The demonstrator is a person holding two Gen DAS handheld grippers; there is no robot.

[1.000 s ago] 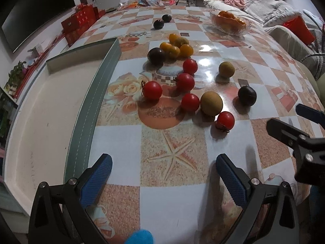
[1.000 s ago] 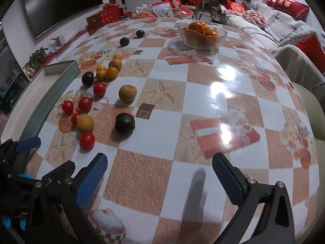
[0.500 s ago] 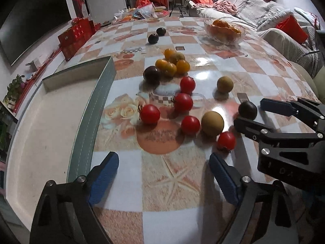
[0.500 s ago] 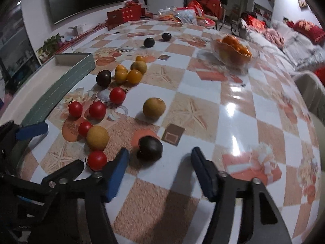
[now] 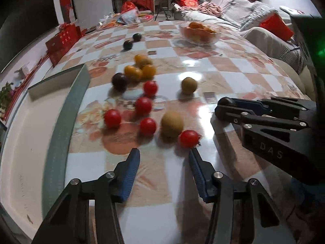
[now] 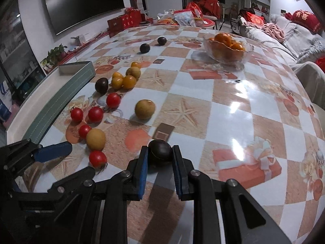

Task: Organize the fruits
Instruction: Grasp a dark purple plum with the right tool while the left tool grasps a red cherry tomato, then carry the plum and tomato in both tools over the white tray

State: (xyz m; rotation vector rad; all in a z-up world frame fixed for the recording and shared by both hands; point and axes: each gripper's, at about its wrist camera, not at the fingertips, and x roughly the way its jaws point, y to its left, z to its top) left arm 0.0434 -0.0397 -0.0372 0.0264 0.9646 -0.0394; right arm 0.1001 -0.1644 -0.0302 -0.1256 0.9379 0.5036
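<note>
My right gripper (image 6: 159, 155) is shut on a dark plum (image 6: 159, 151) resting on the tablecloth; it also shows from the side in the left wrist view (image 5: 225, 106). My left gripper (image 5: 163, 158) is open and empty, just short of a red tomato (image 5: 189, 138) and a brown round fruit (image 5: 172, 124). More red tomatoes (image 5: 112, 118), yellow-orange fruits (image 5: 133, 73), another dark plum (image 5: 119, 80) and a second brown fruit (image 5: 189, 85) lie scattered beyond. A green-walled tray (image 5: 61, 126) stands to the left.
A glass bowl of oranges (image 6: 227, 48) stands at the far right of the table. Two dark plums (image 6: 144, 48) lie far back. Red boxes (image 6: 124, 23) and a sofa (image 6: 288, 38) border the table.
My right gripper moved forward and closed on the dark plum. My left gripper moved forward toward the nearest tomato and narrowed its opening.
</note>
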